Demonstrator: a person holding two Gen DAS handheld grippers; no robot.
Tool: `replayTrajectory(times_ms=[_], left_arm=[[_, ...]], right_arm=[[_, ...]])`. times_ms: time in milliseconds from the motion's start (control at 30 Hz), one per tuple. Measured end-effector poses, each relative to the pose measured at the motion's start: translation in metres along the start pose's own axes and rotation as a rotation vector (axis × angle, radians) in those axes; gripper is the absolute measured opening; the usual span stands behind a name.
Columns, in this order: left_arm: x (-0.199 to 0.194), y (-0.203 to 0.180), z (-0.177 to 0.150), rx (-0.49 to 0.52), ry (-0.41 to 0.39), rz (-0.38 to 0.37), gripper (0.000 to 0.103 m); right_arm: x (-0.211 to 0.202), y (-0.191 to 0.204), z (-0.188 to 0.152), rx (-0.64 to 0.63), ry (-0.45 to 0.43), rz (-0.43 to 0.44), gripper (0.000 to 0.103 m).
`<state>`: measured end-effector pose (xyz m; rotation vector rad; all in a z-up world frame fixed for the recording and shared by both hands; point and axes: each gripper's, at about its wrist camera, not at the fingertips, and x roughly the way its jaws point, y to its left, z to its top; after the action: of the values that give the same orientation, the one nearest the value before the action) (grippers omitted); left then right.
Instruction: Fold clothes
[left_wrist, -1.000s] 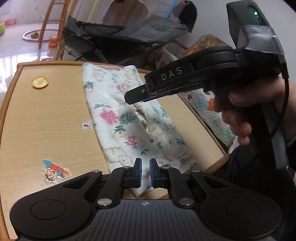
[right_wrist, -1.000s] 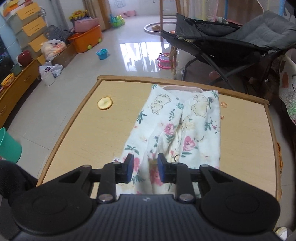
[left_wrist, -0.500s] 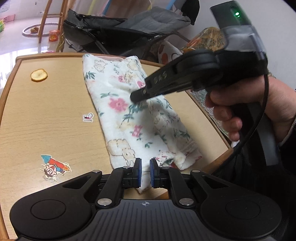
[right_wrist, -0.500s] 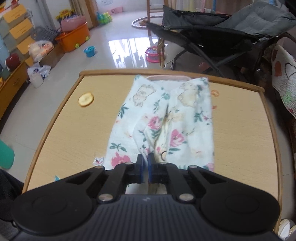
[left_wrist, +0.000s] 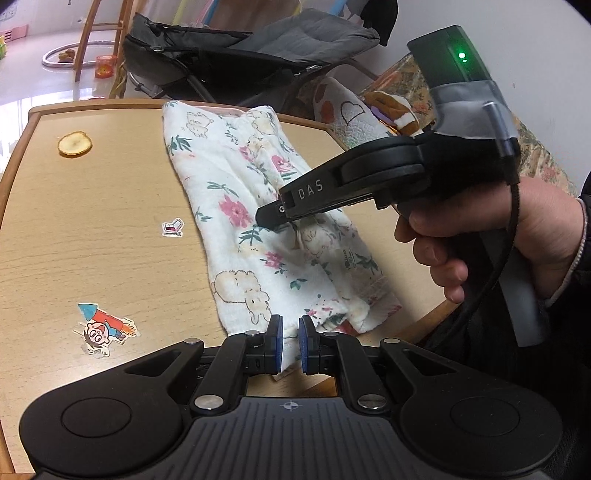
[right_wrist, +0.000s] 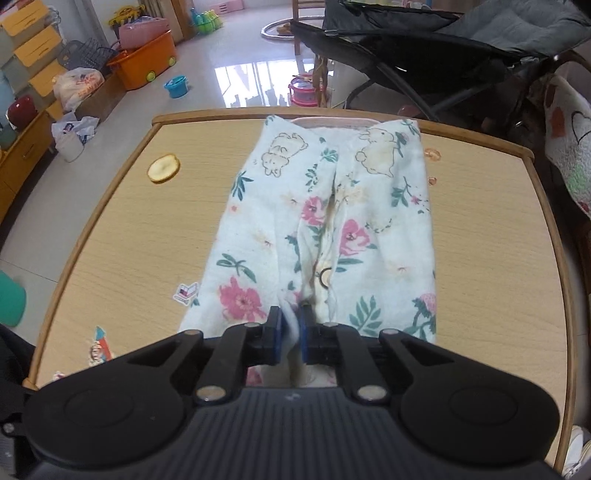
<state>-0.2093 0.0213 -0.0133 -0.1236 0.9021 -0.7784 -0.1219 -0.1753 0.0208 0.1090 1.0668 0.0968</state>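
We have the flowered garment (right_wrist: 325, 229) lying lengthwise down the middle of the wooden surface (right_wrist: 491, 236), its far end at the far rim and its near end close to the near rim, already narrowed into a long strip with a raised seam running along its middle. Our right gripper (right_wrist: 290, 334) sits on that seam near the garment's near end, and its jaws have just been closing; they stand narrow now with a pinch of white cloth caught between the pads. Our left gripper (left_wrist: 289, 345) is at the garment's near corner, its jaws also narrow, with the hem's edge poking up between them. The main risk we judge here is a thin grip: the right jaws may hold only the top layer of the ridge, so a lift could peel that layer away and pull the strip open rather than carry the whole end over. The left hold looks slight too, taking little more than the edge, and that corner could slip free once the cloth takes weight. If the two ends rise unevenly, the fold would land skewed across the garment. The near end already lies close to the surface's rim, so a dropped corner could slide off toward the person's hand (left_wrist: 517, 236) side.
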Motion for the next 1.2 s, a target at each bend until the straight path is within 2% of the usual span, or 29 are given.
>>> replayTrajectory(times_ms=[167,333,367,500,667,1000,1100,1200], left_arm=[[-0.007,0.0,0.002,-0.004,-0.046,-0.019,0.014],[-0.007,0.002,0.004,-0.036,-0.081,-0.034,0.014],[-0.005,0.003,0.004,-0.04,-0.076,-0.029,0.014],[0.0,0.003,0.003,-0.044,-0.043,-0.011,0.014],[0.005,0.002,0.001,-0.037,-0.012,-0.008,0.014],[0.008,0.004,-0.001,-0.041,0.007,-0.011,0.014],[0.007,0.005,-0.001,-0.045,0.004,-0.011,0.014],[0.008,0.004,-0.001,-0.044,0.008,-0.011,0.014]], right_arm=[[-0.024,-0.005,0.01,-0.005,-0.056,0.02,0.011],[-0.036,-0.003,0.018,-0.049,-0.117,-0.056,0.011],[-0.036,-0.002,0.019,-0.044,-0.136,-0.043,0.011],[-0.02,0.008,0.019,-0.072,-0.109,0.049,0.011],[0.011,0.005,0.017,-0.059,-0.029,0.011,0.008],[0.008,0.003,0.013,-0.073,-0.038,0.029,0.008],[-0.005,0.001,0.013,-0.051,-0.071,0.062,0.011],[0.0,0.002,0.011,-0.09,-0.05,0.044,0.011]])
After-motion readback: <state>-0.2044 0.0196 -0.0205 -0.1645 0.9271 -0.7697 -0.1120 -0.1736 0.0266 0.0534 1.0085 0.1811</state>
